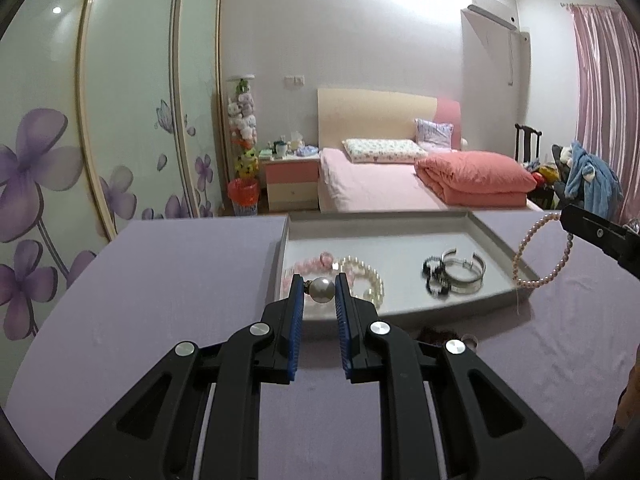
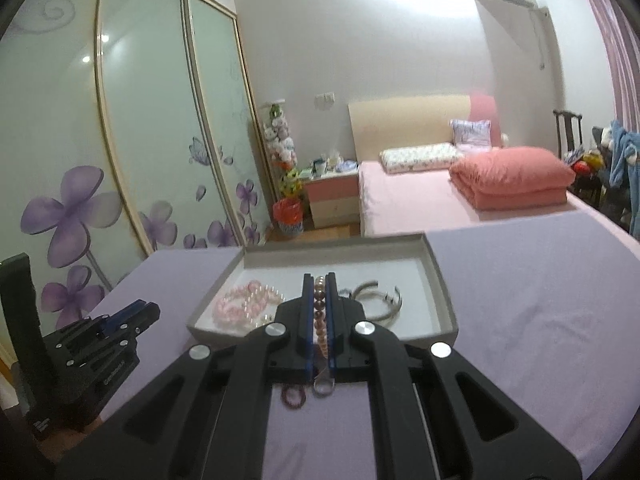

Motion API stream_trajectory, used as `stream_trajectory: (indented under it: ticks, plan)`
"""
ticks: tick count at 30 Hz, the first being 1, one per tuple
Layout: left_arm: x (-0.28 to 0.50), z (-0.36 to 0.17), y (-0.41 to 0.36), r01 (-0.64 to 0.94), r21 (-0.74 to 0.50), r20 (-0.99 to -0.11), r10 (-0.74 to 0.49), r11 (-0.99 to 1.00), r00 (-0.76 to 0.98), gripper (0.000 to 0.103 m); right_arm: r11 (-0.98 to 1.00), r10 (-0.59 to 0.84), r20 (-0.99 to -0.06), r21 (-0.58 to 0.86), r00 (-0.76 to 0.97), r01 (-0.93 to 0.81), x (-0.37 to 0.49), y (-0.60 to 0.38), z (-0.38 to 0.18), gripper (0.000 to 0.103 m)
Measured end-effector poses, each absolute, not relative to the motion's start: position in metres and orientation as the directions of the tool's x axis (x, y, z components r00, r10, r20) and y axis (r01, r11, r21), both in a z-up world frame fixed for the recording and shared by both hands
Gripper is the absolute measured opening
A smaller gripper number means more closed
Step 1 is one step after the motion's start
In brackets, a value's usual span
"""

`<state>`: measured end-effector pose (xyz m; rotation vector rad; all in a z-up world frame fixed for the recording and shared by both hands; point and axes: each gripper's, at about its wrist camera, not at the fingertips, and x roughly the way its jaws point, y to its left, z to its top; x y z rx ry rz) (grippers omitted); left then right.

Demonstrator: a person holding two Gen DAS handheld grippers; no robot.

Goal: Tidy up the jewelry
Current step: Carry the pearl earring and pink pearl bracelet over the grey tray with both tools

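A grey tray (image 1: 496, 236) sits on the lilac table and holds a pink bead bracelet (image 1: 294, 270), a white pearl bracelet (image 1: 370, 276), a black bracelet (image 1: 434, 276) and silver bangles (image 1: 464, 272). My left gripper (image 1: 319, 290) is shut on a large pearl earring (image 1: 322, 290) just above the tray's near left edge. My right gripper (image 2: 319, 280) is shut on a pink pearl bracelet (image 2: 319, 312), held above the tray (image 2: 436, 264); the bracelet loop (image 1: 544, 252) hangs by the tray's right rim in the left wrist view.
A dark red ring (image 2: 294, 396) and a silver ring (image 2: 324, 386) lie on the lilac table (image 2: 520, 300) in front of the tray. Beyond the table stand a pink bed (image 1: 380, 184), a nightstand (image 1: 292, 180) and wardrobe doors (image 1: 120, 120).
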<state>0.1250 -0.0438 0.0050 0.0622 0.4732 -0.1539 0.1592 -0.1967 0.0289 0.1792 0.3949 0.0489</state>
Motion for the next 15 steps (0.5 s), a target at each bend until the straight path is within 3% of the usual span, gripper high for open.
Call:
stream_trajectory:
  ticks: [15]
  plan:
    - [0.158, 0.007, -0.057, 0.180, -0.001, -0.454, -0.161, 0.984, 0.876, 0.017, 0.983, 0.063, -0.374, 0.185, 0.925, 0.008, 0.208, -0.195, 0.026, 0.006]
